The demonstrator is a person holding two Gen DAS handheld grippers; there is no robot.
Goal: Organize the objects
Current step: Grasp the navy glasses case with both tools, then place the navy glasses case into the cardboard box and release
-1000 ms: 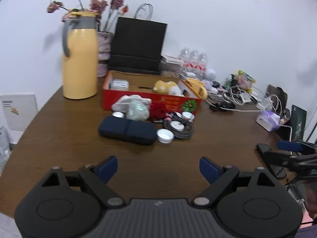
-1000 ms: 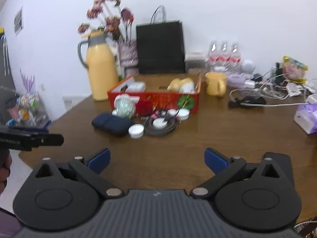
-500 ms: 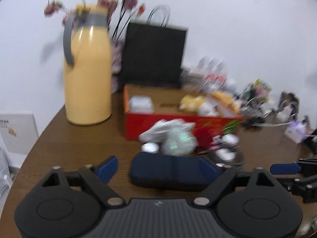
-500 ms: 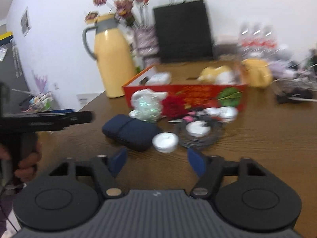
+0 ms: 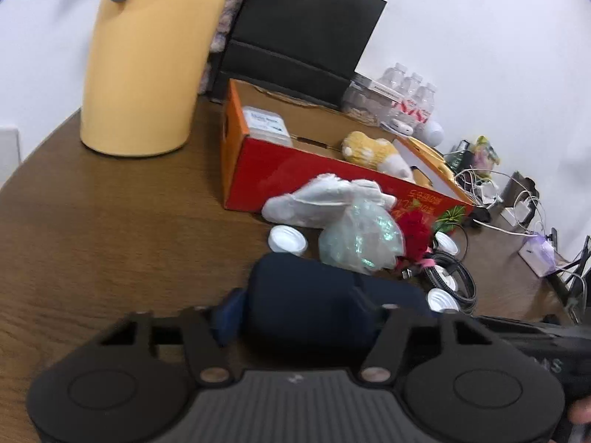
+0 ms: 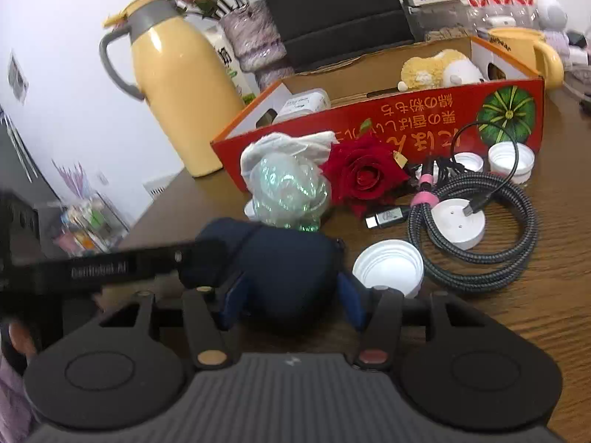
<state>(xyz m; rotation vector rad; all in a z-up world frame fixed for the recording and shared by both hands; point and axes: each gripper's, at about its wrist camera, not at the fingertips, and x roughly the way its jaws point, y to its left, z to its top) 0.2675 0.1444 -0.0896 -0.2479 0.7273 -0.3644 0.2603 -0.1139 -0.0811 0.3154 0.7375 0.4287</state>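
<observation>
Navy pouch is lying on the bench, and both the left gripper and right gripper have just been closing around opposite ends, fingers touching. Uneven squeezing risks it sagging, nudging the white cap.

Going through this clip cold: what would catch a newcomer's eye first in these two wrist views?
Probably the dark navy pouch on the wooden table, with both the right gripper and the left gripper straddling it, their jaws just closing in on its two ends. Behind it stands the bright red cardboard box with a plush toy inside, a red rose lying in front of it, and the tall yellow thermos jug off to the left.
</observation>
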